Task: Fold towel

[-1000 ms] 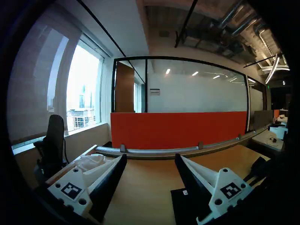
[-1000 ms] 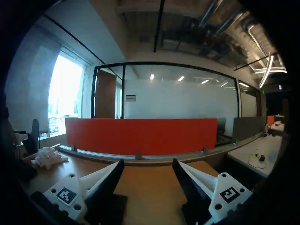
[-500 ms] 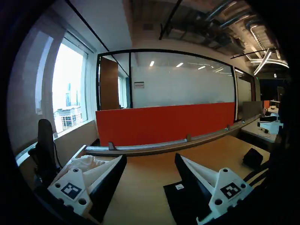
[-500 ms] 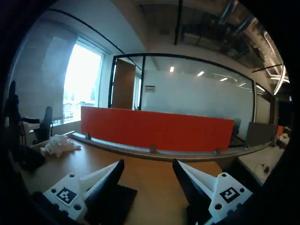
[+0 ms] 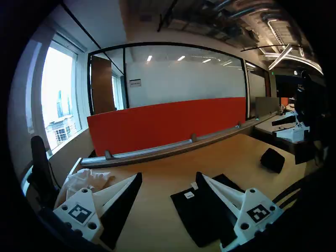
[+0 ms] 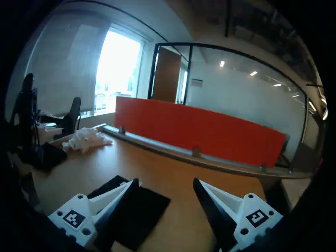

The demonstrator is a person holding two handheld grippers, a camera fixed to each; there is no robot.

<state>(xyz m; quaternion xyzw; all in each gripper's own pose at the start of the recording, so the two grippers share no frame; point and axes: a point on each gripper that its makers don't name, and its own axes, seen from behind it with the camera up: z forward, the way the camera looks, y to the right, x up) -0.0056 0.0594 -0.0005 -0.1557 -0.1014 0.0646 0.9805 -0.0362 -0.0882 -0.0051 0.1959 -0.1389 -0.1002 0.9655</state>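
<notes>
A flat black towel (image 5: pixel 197 208) lies on the wooden table (image 5: pixel 168 168), just ahead of my left gripper (image 5: pixel 168 174) and partly under its right finger. That gripper is open and holds nothing. In the right gripper view the same black towel (image 6: pixel 143 210) lies below and partly behind the left finger of my right gripper (image 6: pixel 165 180). The right gripper hangs open and empty above the table (image 6: pixel 168 176).
A crumpled white cloth (image 5: pixel 88 180) sits at the table's far left corner (image 6: pixel 86 138). A small black object (image 5: pixel 272 159) rests to the right. An orange partition (image 5: pixel 168 122) with a metal rail bounds the far edge. An office chair (image 6: pixel 73 117) stands by the window.
Both views have tilted down toward the table. The left one swung right and the right one swung left, bringing much more of the black towel into sight. Both grippers stayed open.
</notes>
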